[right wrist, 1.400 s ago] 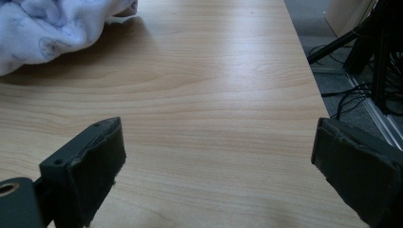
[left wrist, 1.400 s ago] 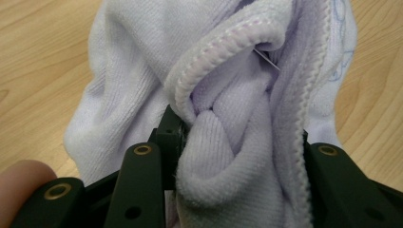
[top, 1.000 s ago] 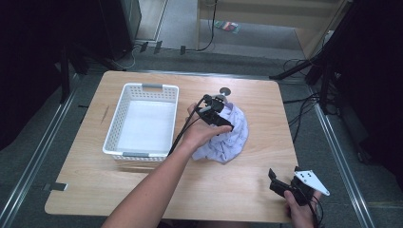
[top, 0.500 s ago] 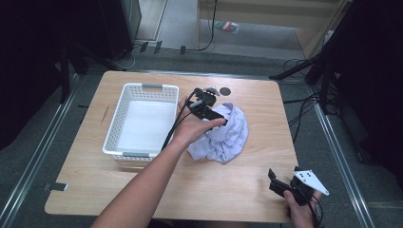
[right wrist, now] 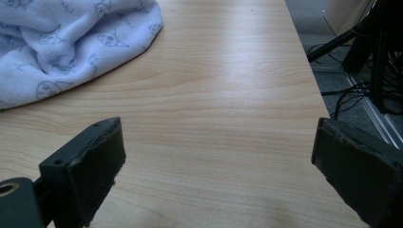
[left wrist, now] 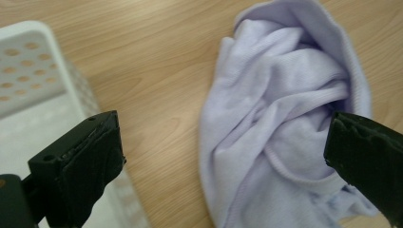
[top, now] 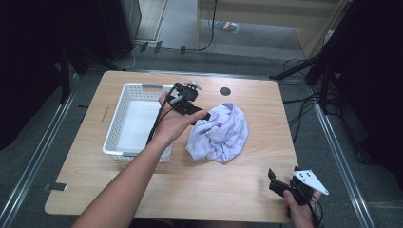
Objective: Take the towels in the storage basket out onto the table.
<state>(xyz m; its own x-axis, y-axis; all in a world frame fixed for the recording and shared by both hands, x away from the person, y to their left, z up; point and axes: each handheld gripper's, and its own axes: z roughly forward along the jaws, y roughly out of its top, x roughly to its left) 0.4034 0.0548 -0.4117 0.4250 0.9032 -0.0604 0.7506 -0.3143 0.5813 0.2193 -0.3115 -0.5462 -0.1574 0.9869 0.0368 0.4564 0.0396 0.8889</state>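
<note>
We see the lilac cloth (right wrist: 71, 42) cut off by the right gripper view's top and left edges; the white basket (left wrist: 33, 90) runs off the left gripper view's left edge.

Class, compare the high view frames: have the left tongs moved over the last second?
Yes. The left tongs have pulled back off the lavender cloth toward the white basket, now beside its far right corner.

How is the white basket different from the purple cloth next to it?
The white basket is stiff, boxy and full of little holes; the purple cloth is soft, crumpled in a heap. The basket is plain white, while the cloth is pale purple with tiny printed figures. The left gripper, jaws open, reaches toward the cloth, not the basket. Both rest on the wooden table.
</note>
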